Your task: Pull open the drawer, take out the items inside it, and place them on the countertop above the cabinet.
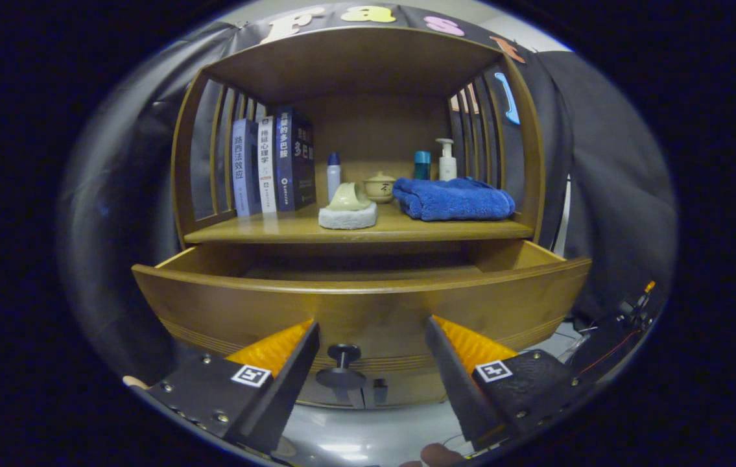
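books (273, 162) left | towel (453, 198) right | drawer (361, 305) below; fingers (290, 353) apart

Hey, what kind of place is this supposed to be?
Probably a staged home corner in a test booth: a wooden cabinet with books, a folded towel and bottles, its drawer pulled open. The open gripper flanks the knob.

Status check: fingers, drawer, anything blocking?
Gripper open, fingers either side of the drawer knob, not touching. Drawer pulled open, contents hidden behind its front. Nothing blocking.
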`<state>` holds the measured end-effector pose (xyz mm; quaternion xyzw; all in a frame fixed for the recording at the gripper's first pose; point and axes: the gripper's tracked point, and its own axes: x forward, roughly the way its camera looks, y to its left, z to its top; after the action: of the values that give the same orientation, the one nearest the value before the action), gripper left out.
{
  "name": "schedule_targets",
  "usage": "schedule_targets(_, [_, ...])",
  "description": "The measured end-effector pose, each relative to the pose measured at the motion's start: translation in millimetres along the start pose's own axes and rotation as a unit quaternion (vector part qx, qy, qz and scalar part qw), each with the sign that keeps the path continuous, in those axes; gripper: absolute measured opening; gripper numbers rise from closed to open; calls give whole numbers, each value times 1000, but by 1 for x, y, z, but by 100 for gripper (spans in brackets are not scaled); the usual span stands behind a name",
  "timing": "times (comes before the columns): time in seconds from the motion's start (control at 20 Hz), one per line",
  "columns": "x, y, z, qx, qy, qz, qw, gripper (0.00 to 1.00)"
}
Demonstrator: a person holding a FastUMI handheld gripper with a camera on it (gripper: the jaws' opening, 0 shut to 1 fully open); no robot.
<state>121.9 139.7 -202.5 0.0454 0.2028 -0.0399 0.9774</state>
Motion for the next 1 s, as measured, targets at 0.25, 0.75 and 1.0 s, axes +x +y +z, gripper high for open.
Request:
schedule_targets(0.25, [6, -2, 1, -7, -5, 2, 1000, 99])
schedule_targets(0.75, [45, 3, 12, -6, 0, -1, 1000, 99])
schedule_targets(1.0, [62, 3, 16, -22, -3, -5, 1000, 99])
